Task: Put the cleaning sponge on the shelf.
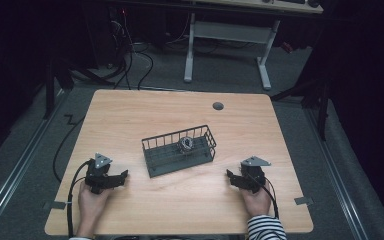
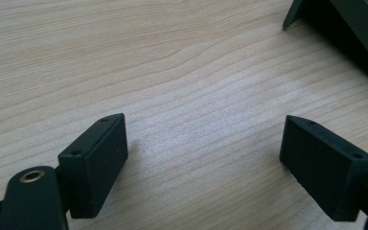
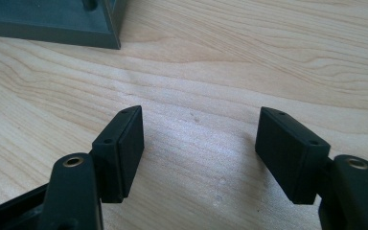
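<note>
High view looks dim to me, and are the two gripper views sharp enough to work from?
High view: dark surroundings, table evenly lit, small object in the basket too blurred to identify. Left gripper view: wood grain crisp, soft glare patch between the open left tongs. Right gripper view: similar sheen between the open right tongs, near parts slightly soft.

Light wood-grain table (image 1: 130,115) with rounded corners and a grey cable grommet (image 1: 218,106) near its far edge stood on grey carpet floor (image 1: 220,75). Beyond it was a white-legged desk (image 1: 265,60), black cables (image 1: 130,60) trailing on the floor at left. Surroundings were dark, with metal floor rails (image 1: 10,180) along both sides.
</note>
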`<state>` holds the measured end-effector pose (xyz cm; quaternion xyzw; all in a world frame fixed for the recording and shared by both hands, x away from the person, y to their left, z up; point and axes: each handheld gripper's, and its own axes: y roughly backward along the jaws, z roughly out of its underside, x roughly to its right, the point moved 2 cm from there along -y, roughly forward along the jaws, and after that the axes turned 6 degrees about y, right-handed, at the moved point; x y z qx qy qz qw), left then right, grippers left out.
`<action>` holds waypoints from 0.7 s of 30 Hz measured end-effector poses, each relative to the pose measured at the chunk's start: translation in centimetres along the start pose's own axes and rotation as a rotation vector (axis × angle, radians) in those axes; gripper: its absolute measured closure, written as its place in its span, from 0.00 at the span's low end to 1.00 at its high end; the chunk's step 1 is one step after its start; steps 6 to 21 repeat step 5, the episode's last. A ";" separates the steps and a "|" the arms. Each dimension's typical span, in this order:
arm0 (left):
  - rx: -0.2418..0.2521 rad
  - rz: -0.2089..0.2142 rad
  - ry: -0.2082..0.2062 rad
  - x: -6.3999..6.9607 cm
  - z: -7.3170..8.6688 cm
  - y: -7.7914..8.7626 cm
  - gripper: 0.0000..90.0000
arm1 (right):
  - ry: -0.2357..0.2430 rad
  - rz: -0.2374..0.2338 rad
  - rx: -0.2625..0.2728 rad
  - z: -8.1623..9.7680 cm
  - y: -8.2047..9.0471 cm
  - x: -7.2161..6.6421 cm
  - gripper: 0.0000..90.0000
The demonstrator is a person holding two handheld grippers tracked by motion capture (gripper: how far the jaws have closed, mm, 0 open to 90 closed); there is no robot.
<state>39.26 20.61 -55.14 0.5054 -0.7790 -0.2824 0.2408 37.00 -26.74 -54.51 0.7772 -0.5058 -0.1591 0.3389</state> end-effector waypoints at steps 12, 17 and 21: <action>0.002 -0.002 0.002 0.0 0.0 0.0 0.19 | 0.001 0.002 0.000 0.0 0.0 0.0 0.38; 0.002 -0.002 0.002 0.0 0.0 0.0 0.19 | 0.001 0.002 0.000 0.0 0.0 0.0 0.38; 0.002 -0.002 0.002 0.0 0.0 0.0 0.19 | 0.001 0.002 0.000 0.0 0.0 0.0 0.38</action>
